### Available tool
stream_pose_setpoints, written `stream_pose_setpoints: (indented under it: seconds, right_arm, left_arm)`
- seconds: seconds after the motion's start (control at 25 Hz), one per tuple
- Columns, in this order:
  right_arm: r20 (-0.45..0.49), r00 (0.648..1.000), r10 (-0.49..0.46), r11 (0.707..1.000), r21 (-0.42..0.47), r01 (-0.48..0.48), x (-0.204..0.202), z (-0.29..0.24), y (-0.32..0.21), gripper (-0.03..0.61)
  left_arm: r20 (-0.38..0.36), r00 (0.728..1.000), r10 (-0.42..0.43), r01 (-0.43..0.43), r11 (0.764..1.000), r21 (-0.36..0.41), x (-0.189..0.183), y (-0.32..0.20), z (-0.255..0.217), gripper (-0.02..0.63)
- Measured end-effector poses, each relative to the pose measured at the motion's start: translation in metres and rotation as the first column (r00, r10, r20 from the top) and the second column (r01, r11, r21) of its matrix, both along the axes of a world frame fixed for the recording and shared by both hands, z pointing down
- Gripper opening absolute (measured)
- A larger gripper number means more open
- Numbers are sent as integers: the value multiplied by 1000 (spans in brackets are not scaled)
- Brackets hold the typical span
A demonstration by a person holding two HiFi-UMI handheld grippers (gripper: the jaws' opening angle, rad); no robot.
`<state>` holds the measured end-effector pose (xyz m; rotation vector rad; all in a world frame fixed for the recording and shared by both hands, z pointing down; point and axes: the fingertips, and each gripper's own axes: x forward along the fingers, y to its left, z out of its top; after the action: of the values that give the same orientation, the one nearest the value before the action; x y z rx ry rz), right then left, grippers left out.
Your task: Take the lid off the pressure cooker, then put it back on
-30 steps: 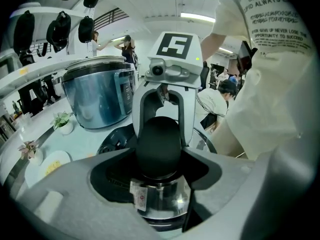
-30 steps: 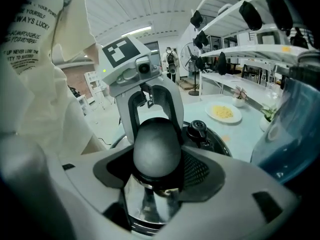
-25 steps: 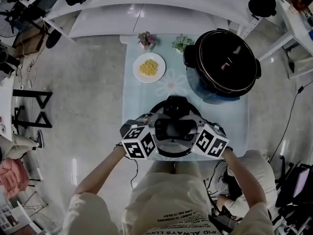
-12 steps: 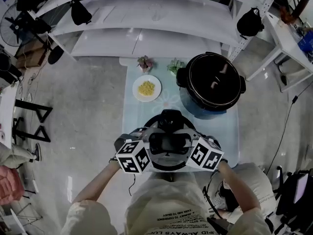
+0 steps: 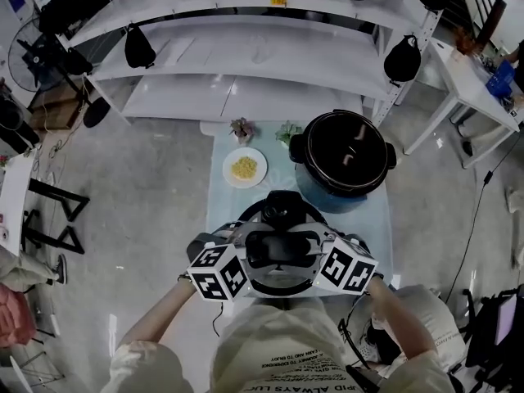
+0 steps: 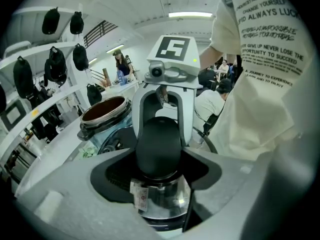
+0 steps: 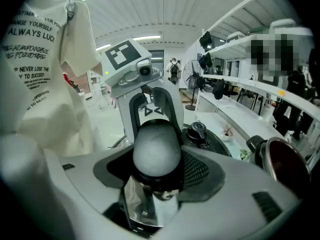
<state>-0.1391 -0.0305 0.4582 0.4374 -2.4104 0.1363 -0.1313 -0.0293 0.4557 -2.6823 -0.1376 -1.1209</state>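
the left tongs [image 5: 246, 248] and right tongs [image 5: 321, 248] stand fairly wide but are both clamped, one on each end of the black handle [image 5: 281, 250] of the pressure cooker lid [image 5: 280, 218]. the lid hangs level between them in the air over the near edge of the surface [image 5: 278, 182]. the open cooker pot [image 5: 344, 158] stands well apart at the far right corner, so the taking-off step looks finished and the putting-back is next. that calls for carrying the lid to the pot, keeping it level, then seating it squarely on the rim. the middle of the surface is bare. a plate of yellow food [image 5: 245, 168] and two small plants [image 5: 241, 128] sit along the far left, clear of that path, and shelves rise just behind the far edge.
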Motion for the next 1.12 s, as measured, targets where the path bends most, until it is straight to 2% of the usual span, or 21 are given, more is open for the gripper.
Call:
stream_pose_setpoints:
  seconds: [0.36, 0.68, 1.12]
  right_arm:
    - [2, 1000, 29, 997, 75, -29, 12, -38, -5, 278]
    - [28, 997, 72, 990, 122, -75, 29, -73, -24, 278]
    - [71, 987, 141, 981, 125, -149, 75, -90, -66, 278]
  left_arm:
    - [-26, 999, 40, -38, 997, 69, 12, -4, -37, 287]
    - [-33, 995, 99, -95, 991, 94, 30, -21, -70, 287]
    - [-17, 985, 172, -169, 980, 104, 75, -64, -88, 287]
